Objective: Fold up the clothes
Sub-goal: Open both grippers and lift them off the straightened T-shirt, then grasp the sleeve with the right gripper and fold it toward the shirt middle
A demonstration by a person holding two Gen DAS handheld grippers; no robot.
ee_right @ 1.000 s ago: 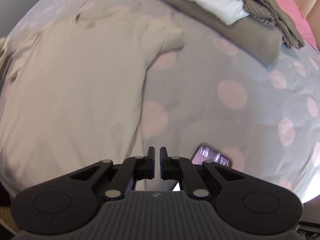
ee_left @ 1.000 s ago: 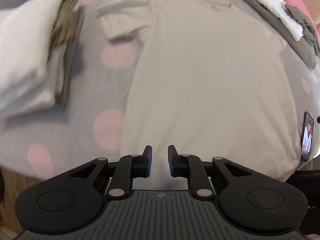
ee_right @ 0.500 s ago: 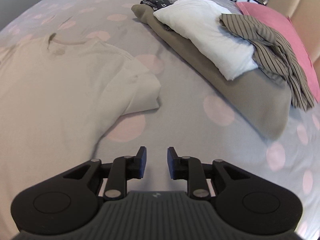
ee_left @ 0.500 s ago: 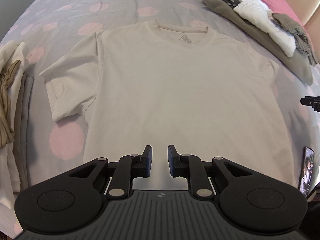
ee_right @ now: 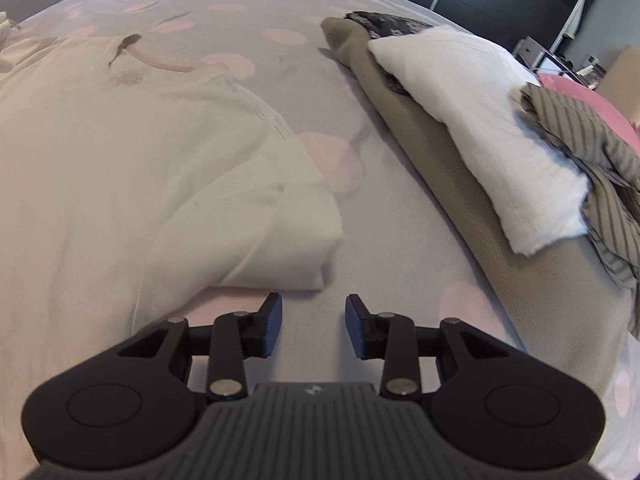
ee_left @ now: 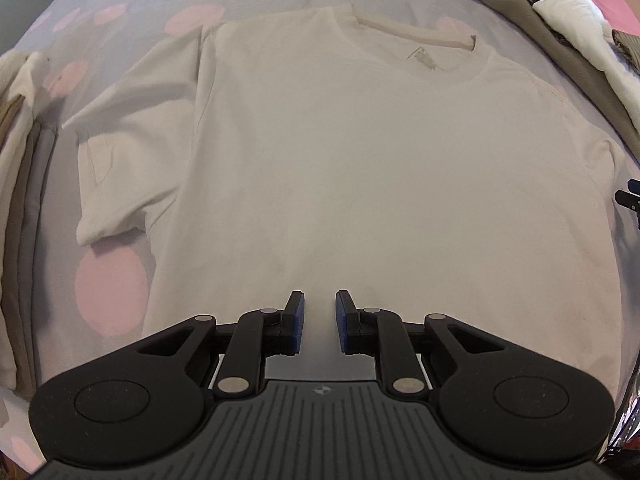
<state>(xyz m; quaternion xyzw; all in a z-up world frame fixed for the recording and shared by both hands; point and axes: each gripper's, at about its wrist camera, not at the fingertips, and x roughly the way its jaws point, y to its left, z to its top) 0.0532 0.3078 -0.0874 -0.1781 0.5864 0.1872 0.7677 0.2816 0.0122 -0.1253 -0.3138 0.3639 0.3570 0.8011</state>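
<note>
A beige T-shirt lies flat and spread out on the grey bedspread with pink dots, collar at the far end. My left gripper is open and empty, hovering over the shirt's lower middle. My right gripper is open wider and empty, just in front of the shirt's right sleeve, which lies slightly bunched on the bedspread. The right gripper's fingertips show at the right edge of the left wrist view.
A stack of folded beige and grey clothes lies left of the shirt. On the right lies a pile of unfolded clothes: a taupe garment, a white one, a striped one. A pink pillow lies behind.
Both grippers have moved forward over the bed. The right gripper has opened from nearly shut and come close to the right sleeve. The left gripper now sits closer over the shirt's middle.
</note>
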